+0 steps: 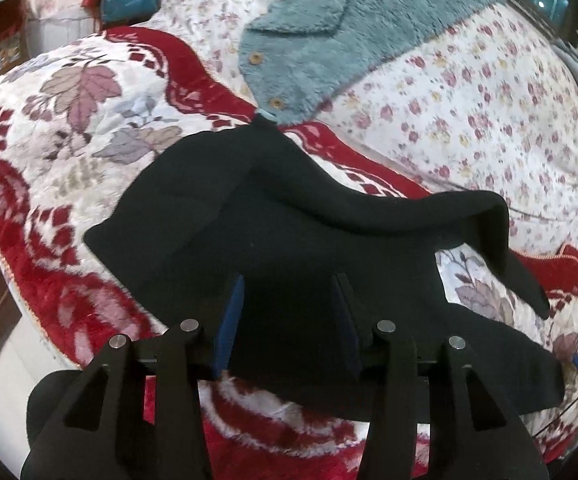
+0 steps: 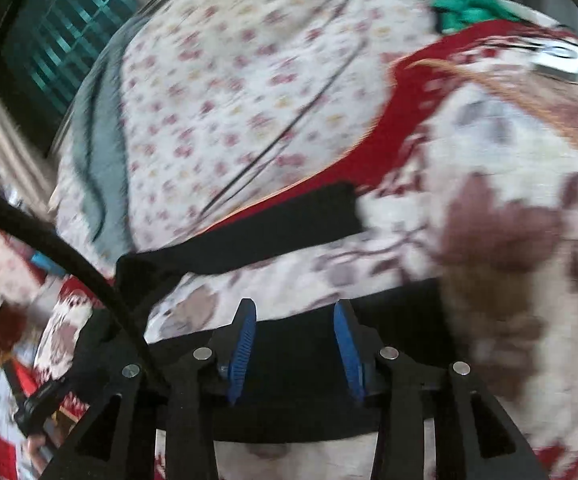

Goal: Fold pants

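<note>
Black pants (image 1: 273,232) lie spread on a red and white floral blanket (image 1: 69,128) on a bed. One leg (image 1: 469,216) is bunched and folded over toward the right. My left gripper (image 1: 291,284) is open, its blue-padded fingers just above the near part of the pants. In the blurred right wrist view, my right gripper (image 2: 295,312) is open over a black band of the pants (image 2: 289,360), with another black strip (image 2: 273,232) lying farther off on the blanket.
A teal fleece garment with wooden buttons (image 1: 329,32) lies at the far side on a small-flowered sheet (image 1: 469,112). A green cloth (image 2: 469,4) and a white device (image 2: 561,60) lie at the right. A black cable (image 2: 69,256) crosses the left.
</note>
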Action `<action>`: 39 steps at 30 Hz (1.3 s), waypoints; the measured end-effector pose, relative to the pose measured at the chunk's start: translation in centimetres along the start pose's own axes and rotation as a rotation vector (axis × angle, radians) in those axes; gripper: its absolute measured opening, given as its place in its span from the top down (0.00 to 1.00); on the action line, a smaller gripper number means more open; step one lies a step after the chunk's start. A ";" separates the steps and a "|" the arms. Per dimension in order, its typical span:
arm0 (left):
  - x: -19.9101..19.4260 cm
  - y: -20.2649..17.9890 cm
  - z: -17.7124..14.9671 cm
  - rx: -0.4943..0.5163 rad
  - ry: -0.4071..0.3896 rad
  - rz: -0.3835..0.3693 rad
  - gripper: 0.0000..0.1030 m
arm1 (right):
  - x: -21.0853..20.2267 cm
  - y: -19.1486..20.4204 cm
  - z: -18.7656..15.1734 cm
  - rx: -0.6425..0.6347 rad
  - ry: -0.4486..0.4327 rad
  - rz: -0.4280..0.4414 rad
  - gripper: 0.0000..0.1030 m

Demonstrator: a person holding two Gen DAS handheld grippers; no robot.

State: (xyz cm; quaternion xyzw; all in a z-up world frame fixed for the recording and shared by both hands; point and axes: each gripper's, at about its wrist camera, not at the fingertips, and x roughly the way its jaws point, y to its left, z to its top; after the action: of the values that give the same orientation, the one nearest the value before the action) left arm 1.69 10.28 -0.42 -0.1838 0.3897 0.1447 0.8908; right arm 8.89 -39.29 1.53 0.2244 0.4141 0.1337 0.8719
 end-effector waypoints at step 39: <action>8.9 -11.9 6.7 0.287 0.098 -0.252 0.57 | 19.5 18.1 2.1 -0.712 0.106 0.033 0.35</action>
State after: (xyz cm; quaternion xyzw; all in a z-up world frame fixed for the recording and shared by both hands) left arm 16.58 3.67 -0.27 -0.1091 0.4233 -0.0341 0.8987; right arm 21.76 -16.06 -1.11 -0.0941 0.3823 0.2952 0.8705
